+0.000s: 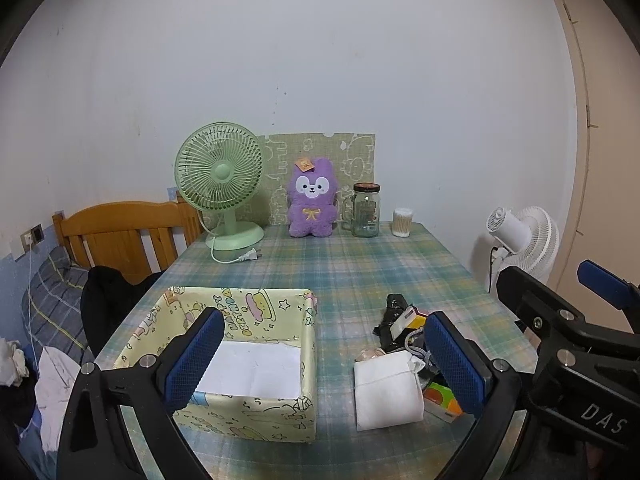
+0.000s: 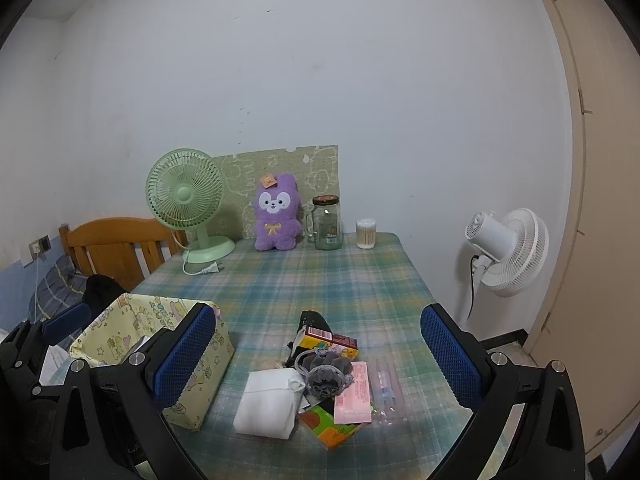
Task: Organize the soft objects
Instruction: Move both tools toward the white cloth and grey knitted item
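Plaid-covered table (image 2: 320, 280); far half bare between the back row and the near clutter. Left edge borders a wooden bed frame (image 1: 120, 232); right edge drops toward a white standing fan (image 2: 508, 252) and a beige door (image 2: 592, 200).

Back row against the wall: green desk fan (image 1: 220, 176), purple plush toy (image 1: 312, 200), glass jar (image 1: 366, 212), cotton swab tub (image 1: 402, 222).

Fabric storage box (image 1: 308, 360), pale yellow with cartoon print, open top, sits at the near left; white sheet on its floor, otherwise nothing visible inside.

Pile of small items just right of the box: folded white cloth (image 2: 268, 404), plump and soft-looking, nearest the box; grey scrunchie (image 2: 326, 376) touching it; black fabric piece (image 2: 314, 322) behind; pink packet (image 2: 354, 392), orange-green carton (image 2: 332, 426), printed small box (image 2: 328, 342), clear plastic sleeve (image 2: 386, 392) at the right.

Left gripper (image 1: 324, 364): jaws spread wide, nothing between them, above box and cloth. Right gripper (image 2: 320, 364): jaws spread wide, empty, framing the pile.
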Motion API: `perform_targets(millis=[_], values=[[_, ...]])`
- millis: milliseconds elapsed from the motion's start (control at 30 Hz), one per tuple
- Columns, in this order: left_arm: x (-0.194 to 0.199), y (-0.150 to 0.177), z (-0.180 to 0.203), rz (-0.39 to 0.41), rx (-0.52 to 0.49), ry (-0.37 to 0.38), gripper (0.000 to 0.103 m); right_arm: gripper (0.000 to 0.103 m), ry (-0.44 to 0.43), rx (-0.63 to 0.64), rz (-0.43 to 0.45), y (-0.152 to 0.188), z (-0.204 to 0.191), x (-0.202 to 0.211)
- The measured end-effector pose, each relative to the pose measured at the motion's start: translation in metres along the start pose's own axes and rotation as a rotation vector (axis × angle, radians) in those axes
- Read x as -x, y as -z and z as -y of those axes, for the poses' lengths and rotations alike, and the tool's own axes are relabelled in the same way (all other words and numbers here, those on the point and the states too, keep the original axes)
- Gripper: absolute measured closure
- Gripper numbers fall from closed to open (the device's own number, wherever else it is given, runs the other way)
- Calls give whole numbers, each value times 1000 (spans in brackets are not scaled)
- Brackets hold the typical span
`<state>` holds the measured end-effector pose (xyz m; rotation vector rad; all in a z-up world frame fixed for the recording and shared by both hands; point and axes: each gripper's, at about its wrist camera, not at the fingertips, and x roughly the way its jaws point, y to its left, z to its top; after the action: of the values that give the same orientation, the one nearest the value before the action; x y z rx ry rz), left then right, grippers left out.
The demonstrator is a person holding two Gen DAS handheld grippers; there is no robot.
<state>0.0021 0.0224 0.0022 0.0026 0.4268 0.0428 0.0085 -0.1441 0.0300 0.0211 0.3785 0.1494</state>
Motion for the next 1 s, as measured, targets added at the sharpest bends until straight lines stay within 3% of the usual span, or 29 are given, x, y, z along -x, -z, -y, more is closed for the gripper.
perform_targets(millis=[1000], values=[[2,3,4,-7,0,22,4,0,10,19,-1,-3,-3,4]])
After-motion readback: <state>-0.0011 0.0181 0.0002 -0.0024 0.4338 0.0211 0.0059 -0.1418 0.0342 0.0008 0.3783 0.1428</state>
